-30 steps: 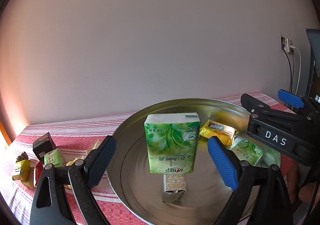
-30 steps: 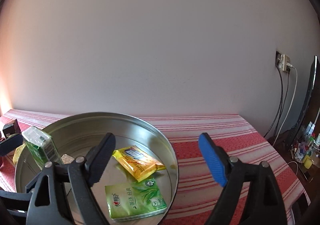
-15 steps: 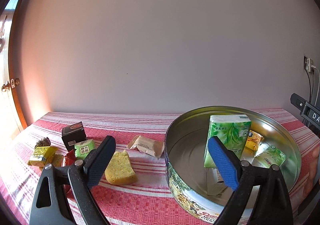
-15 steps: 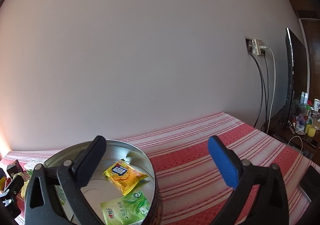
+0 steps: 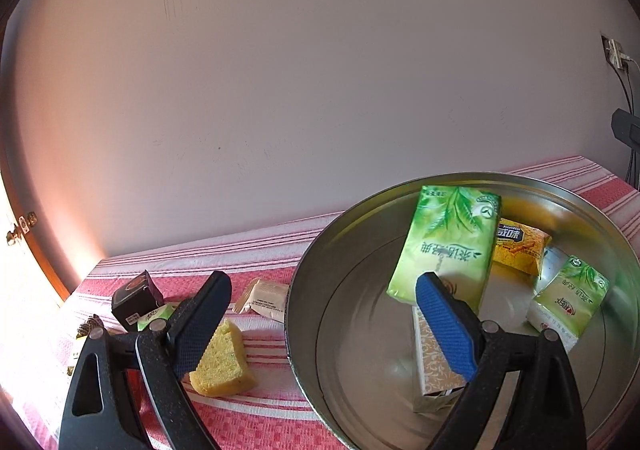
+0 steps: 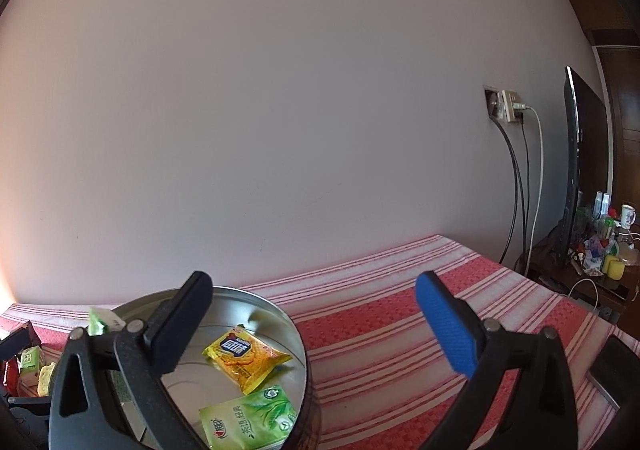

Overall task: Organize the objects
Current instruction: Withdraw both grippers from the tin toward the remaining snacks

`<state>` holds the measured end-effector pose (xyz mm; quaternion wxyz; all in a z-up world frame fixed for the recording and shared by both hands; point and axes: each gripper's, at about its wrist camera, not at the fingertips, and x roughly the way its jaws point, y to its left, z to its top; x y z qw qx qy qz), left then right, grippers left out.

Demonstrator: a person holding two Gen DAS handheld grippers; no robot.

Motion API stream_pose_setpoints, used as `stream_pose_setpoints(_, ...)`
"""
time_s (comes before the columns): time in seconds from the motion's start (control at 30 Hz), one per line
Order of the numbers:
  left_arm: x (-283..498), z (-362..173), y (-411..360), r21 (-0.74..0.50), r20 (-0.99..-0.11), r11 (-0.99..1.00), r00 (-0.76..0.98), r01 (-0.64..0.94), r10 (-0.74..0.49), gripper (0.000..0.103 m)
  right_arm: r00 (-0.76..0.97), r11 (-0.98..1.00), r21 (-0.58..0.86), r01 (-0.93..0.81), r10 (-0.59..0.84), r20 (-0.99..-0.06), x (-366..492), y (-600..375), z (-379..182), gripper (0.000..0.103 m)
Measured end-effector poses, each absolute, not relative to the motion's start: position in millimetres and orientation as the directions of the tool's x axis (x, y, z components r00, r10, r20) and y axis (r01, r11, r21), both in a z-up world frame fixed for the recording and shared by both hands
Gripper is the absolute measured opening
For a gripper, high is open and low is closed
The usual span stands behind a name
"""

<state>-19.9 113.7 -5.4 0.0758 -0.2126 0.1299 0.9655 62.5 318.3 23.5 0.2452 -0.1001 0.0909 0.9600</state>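
Hovering wide open, the left gripper is being held over the tin rim, nothing gripped. A green pack is leaning inside the tin beside a yellow packet and a smaller green pack. Cake is lying on the cloth outside. The right gripper, just opened fully, is empty.

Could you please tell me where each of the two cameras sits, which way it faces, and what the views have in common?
Left wrist: on the left gripper, looking over the tin rim; cake slice left, open jaws showing.
Right wrist: on the right gripper, facing the tablecloth and wall; open jaws showing.
Shared: the tin, yellow snack packet, green tissue pack.
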Motion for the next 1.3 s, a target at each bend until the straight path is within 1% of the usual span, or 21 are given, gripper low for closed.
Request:
stream_pose_setpoints(0.07, -21.5, -7.2, 106.6, 0.184, -0.442, -0.961, -0.891, -0.205, 0.105, 0.095, -0.86, -0.862, 0.129, -0.49, 0.453, -0.235, 62.7, 318.9, 23.9, 0.103)
stream_pose_setpoints(0.2, -17.7, -3.3, 87.4, 0.119, -0.422, -0.978, -0.901, -0.17, 0.106, 0.095, -0.864, -0.864, 0.142, -0.482, 0.443, -0.238, 61.8, 321.2, 23.8, 0.103)
stream_pose_setpoints(0.4, -11.3, -2.8, 63.5, 0.104, -0.395, -0.987, -0.916, -0.124, 0.073, 0.095, -0.865, -0.867, 0.138, -0.479, 0.439, -0.245, 58.8, 321.0, 20.1, 0.103)
stream_pose_setpoints(0.6, -10.5, -7.1, 47.1, 0.065, -0.417, -0.992, -0.906, -0.107, 0.07, 0.095, -0.877, -0.875, 0.144, -0.462, 0.425, -0.224, 57.9, 318.9, 13.7, 0.103)
stream_pose_setpoints(0.73, 2.9, 1.6, 47.2, 0.07, -0.411, -0.992, -0.909, -0.106, 0.069, 0.095, -0.875, -0.868, 0.184, -0.462, 0.412, -0.252, 56.5, 317.3, 7.0, 0.103)
stream_pose_setpoints(0.83, 7.6, 3.1, 40.6, 0.079, -0.399, -0.991, -0.915, -0.108, 0.068, 0.095, -0.864, -0.85, 0.184, -0.493, 0.453, -0.221, 64.0, 309.7, 7.4, 0.103)
stream_pose_setpoints(0.97, 10.8, 3.1, 27.0, 0.08, -0.397, -0.99, -0.915, -0.113, 0.072, 0.095, -0.835, -0.83, 0.143, -0.54, 0.506, -0.216, 70.7, 296.4, 11.3, 0.103)
stream_pose_setpoints(1.13, 12.2, 3.9, 5.3, 0.078, -0.397, -0.992, -0.915, -0.104, 0.065, 0.095, -0.827, -0.811, 0.175, -0.558, 0.526, -0.2, 85.5, 281.5, 14.0, 0.103)
stream_pose_setpoints(1.23, 10.6, 3.7, -6.5, 0.073, -0.403, -0.992, -0.913, -0.098, 0.061, 0.095, -0.824, -0.811, 0.164, -0.562, 0.532, -0.192, 86.7, 267.6, 15.7, 0.103)
stream_pose_setpoints(1.3, 10.1, 3.8, -13.0, 0.076, -0.403, -0.993, -0.914, -0.09, 0.052, 0.095, -0.827, -0.816, 0.156, -0.556, 0.525, -0.203, 84.0, 257.8, 16.2, 0.103)
